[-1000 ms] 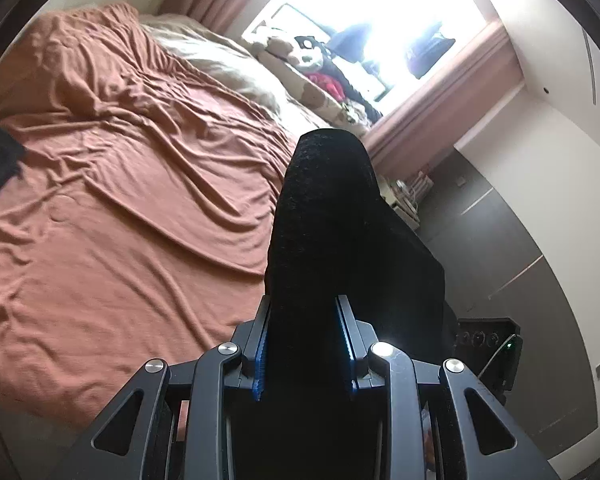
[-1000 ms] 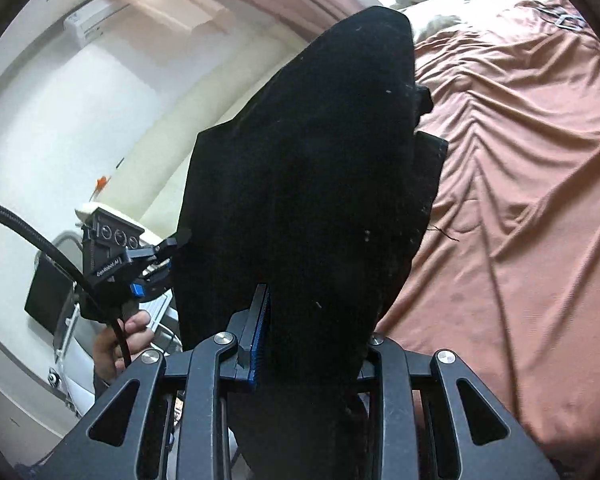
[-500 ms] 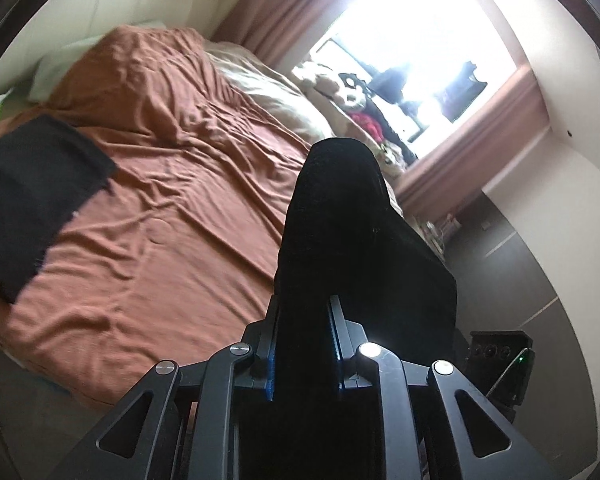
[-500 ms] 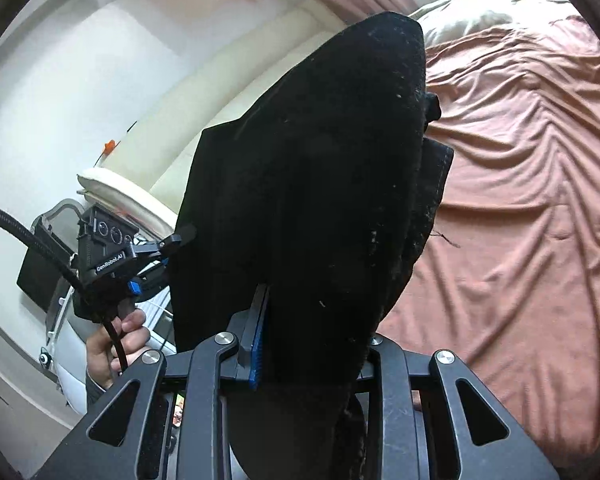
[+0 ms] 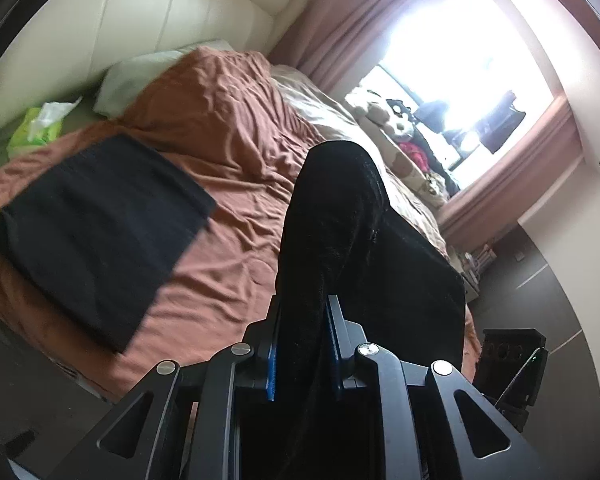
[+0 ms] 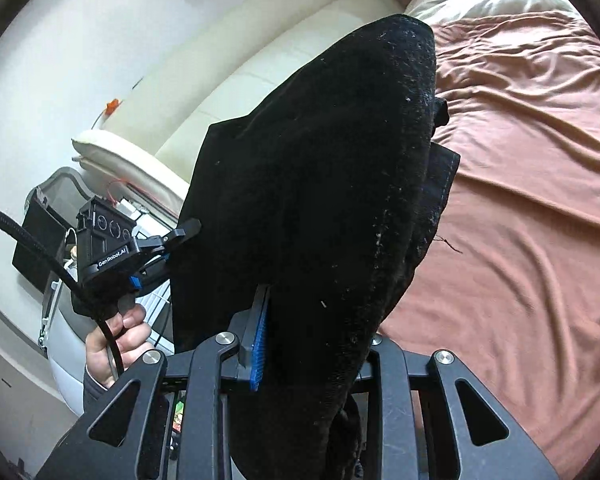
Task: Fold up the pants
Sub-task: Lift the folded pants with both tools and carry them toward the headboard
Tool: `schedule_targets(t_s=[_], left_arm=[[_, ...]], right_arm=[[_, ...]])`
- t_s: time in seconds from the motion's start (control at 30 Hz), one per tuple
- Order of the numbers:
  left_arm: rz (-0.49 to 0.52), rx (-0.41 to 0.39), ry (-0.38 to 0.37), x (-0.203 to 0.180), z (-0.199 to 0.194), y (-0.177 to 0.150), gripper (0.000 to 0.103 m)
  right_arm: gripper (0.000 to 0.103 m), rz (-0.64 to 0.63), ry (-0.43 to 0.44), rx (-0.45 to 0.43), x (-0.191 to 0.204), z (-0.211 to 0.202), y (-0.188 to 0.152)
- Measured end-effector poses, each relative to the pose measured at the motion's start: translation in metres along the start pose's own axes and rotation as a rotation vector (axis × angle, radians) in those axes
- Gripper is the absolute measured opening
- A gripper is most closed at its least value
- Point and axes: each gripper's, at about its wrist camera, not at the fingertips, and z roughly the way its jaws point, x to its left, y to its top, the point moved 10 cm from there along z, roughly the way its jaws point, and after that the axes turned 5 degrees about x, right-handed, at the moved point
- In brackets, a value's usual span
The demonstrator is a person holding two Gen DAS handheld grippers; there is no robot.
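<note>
Black pants (image 5: 340,208) hang in the air over the bed's edge, stretched between both grippers. My left gripper (image 5: 304,314) is shut on a bunched edge of them, blue pads pressing the cloth from both sides. In the right wrist view the pants (image 6: 320,140) drape over my right gripper (image 6: 316,328), which is shut on another part of the same edge. Only the right gripper's left pad shows. Left of that cloth, a hand (image 6: 116,336) holds the left gripper (image 6: 176,248).
A bed with a wrinkled brown sheet (image 5: 228,160) fills the left view. On it lies a flat folded black garment (image 5: 96,232). Behind it are a green tissue pack (image 5: 40,124), a pillow (image 5: 140,76) and a cream headboard (image 5: 140,12). Plush toys (image 5: 396,120) sit by the bright window.
Both grippers have swept sideways along the bed with the pants still gripped. The folded black garment, the headboard and the tissue pack have come into the left view.
</note>
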Motion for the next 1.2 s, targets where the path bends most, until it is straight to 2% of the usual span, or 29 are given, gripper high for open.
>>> schedule_targets(t_s=[0.63,0.9,1.2], left_arm=[[-0.044,-0.028,0.158,0.129,-0.005,0.107,0.02],[-0.067,-0.031,0.22,0.175,-0.003,0.146,0.02],[-0.077,-0.021,0.3,0.208,0.0,0.181,0.02]], right_arm=[[0.023,-0.045,0.049,0.092,0.016,0.165,0.088],[0.023,-0.091,0.058,0.135,0.031,0.228,0.107],[0.023,-0.044,0.134,0.164,0.035,0.282,0.114]])
